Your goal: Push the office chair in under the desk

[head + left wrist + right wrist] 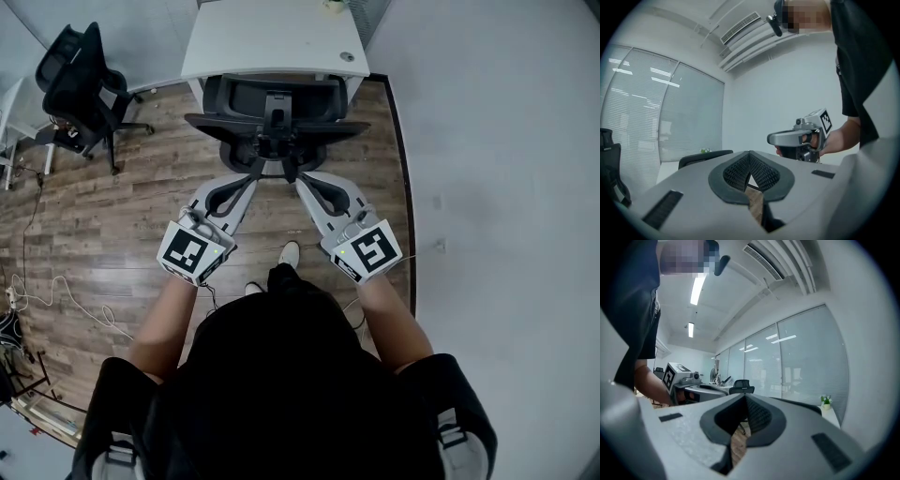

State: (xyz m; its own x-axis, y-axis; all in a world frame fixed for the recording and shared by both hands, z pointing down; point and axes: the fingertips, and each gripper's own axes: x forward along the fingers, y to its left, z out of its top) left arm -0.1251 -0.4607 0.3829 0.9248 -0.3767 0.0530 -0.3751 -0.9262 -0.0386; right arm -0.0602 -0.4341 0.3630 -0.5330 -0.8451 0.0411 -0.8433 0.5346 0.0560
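Under the near edge of the white counter (272, 42): office chair (272, 122), seat partly tucked, backrest and armrests out over the wood floor (141, 187). Judged only part-way in.

Just behind the backrest: left tool (251, 180) and right tool (306, 182), tips at the back's lower spine, contact not certain. Both clenched, nothing between the pads, only floor showing through the slit.

Risks, as judgement:
- Could slip sideways off the narrow curved spine if pushed with closed tips.
- Could swivel or veer on an uneven push, jamming an armrest against the counter's side panel.

Well apart at left: second chair (84, 84), loose cables (56, 300) on the floor.

No brand or text legible; only square black-and-white patterns on the marker cubes (192, 251).
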